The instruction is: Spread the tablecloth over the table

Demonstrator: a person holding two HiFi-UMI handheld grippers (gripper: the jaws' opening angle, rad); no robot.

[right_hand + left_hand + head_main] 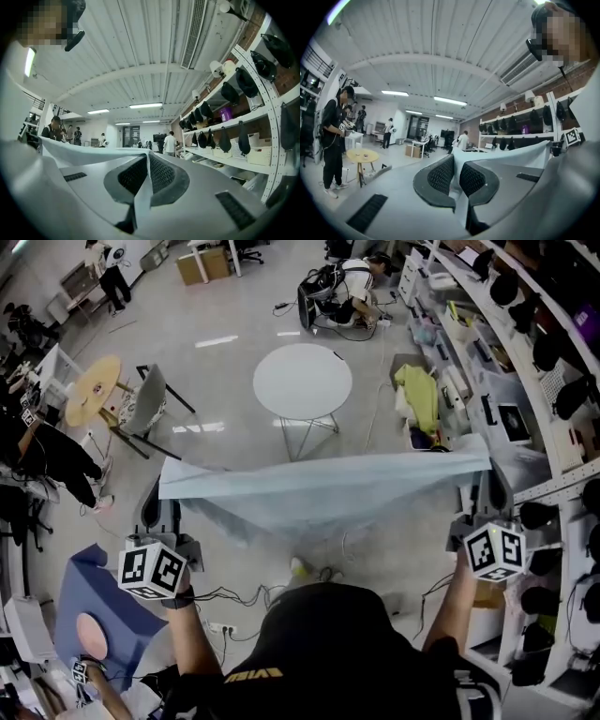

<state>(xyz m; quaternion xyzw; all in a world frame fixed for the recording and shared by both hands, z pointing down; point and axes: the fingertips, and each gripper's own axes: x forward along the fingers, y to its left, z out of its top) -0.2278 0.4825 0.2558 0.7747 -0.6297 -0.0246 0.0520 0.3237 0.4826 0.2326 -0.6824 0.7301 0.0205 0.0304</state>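
Step in hand: presenting the cloth. The left claw (pixel 455 176) and right claw (pixel 147 174) are each clamped on a top corner of the pale blue tablecloth (pixel 319 491). It hangs stretched in the air, short of the round white tabletop (pixel 302 381). Next move, as judged: carry it forward over the top and lower it evenly.

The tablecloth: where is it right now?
In the head view the tablecloth hangs stretched between the left claw and right claw, short of the round white table.
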